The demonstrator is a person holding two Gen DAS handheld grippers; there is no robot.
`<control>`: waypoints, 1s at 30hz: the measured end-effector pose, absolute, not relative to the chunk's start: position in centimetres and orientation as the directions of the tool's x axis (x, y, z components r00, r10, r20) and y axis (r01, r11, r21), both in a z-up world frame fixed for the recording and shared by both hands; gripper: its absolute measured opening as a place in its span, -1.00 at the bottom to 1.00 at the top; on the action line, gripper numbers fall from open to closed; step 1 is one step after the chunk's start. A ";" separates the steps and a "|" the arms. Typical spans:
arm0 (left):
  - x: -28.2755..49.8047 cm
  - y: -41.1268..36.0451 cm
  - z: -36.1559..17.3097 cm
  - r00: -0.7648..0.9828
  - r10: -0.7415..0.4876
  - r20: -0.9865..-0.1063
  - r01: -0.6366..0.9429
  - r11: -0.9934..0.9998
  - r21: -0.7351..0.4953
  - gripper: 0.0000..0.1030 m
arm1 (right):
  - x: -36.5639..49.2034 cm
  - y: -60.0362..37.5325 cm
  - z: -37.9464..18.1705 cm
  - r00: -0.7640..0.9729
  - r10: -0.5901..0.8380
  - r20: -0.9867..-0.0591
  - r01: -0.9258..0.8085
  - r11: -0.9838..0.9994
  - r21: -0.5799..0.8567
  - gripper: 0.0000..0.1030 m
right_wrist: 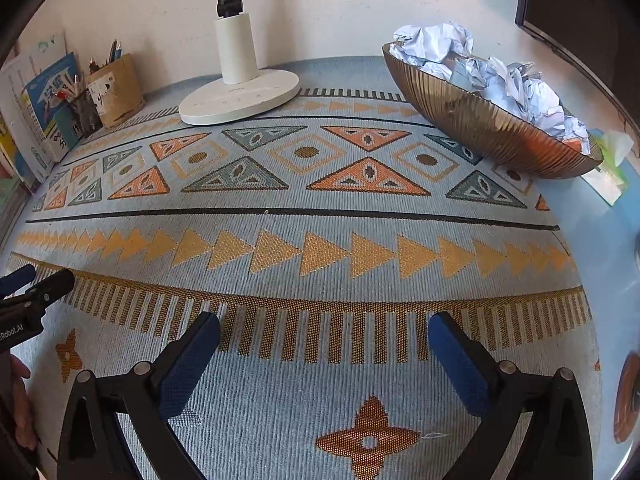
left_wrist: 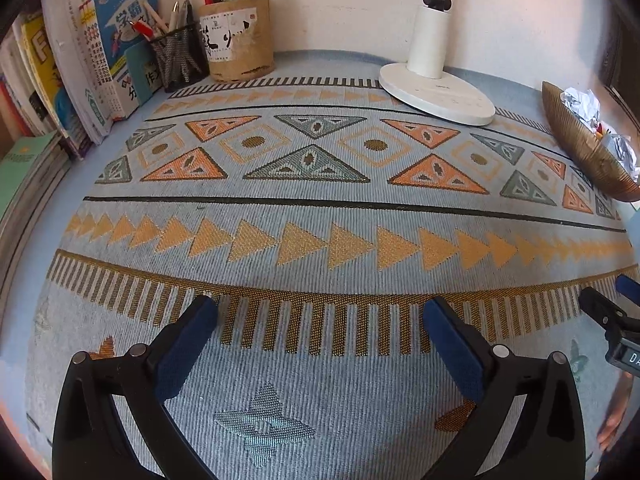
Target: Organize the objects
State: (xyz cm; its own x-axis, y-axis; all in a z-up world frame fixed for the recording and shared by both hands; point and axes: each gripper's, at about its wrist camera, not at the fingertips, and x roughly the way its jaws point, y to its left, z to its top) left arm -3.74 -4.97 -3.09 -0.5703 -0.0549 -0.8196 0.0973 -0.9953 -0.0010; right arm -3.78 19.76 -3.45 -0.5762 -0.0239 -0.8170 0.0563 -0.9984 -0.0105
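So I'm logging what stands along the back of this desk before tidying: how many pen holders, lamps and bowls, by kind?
Pen holders: 2, a black mesh cup and a tan paper-wrapped cup
Lamps: 1, the white lamp
Bowls: 1, the bronze bowl of crumpled paper
Total: 4

Far left, the blue-covered workbook [left_wrist: 124, 46] shows big Chinese characters, "学霸" across its top. The teal booklet [left_wrist: 145, 74] in front reads "作文". On the left gripper's black body [right_wrist: 16, 330], white lettering "Robot.AI". On the right gripper's black body [left_wrist: 624, 354], only "DA" is readable.
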 end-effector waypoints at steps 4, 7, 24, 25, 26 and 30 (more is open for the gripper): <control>-3.8 -4.9 -3.0 -0.571 -0.057 -0.819 0.102 -0.995 -0.002 1.00 | -3.6 19.7 -3.5 -0.583 -0.027 -0.812 0.061 -0.998 -0.011 1.00; -3.8 -4.9 -3.0 -0.573 -0.060 -0.817 0.108 -0.994 -0.003 1.00 | -3.6 19.7 -3.4 -0.584 -0.026 -0.812 0.061 -0.998 -0.011 1.00; -4.0 -4.9 -3.1 -0.580 -0.060 -0.812 0.113 -0.994 -0.007 1.00 | -3.7 19.8 -3.5 -0.584 -0.027 -0.811 0.061 -0.998 -0.011 1.00; -4.0 -4.9 -3.1 -0.580 -0.060 -0.812 0.113 -0.994 -0.007 1.00 | -3.7 19.8 -3.5 -0.584 -0.027 -0.811 0.061 -0.998 -0.011 1.00; -4.0 -4.9 -3.1 -0.580 -0.060 -0.812 0.113 -0.994 -0.007 1.00 | -3.7 19.8 -3.5 -0.584 -0.027 -0.811 0.062 -0.998 -0.011 1.00; -4.0 -4.9 -3.1 -0.580 -0.060 -0.812 0.113 -0.994 -0.007 1.00 | -3.7 19.8 -3.5 -0.584 -0.027 -0.811 0.061 -0.998 -0.011 1.00</control>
State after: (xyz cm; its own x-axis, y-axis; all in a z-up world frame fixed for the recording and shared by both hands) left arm -4.01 -4.92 -3.06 -0.5800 -0.0604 -0.8124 0.1130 -0.9936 -0.0068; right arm -3.69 19.80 -3.49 -0.5839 -0.0269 -0.8114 0.0614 -0.9980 -0.0112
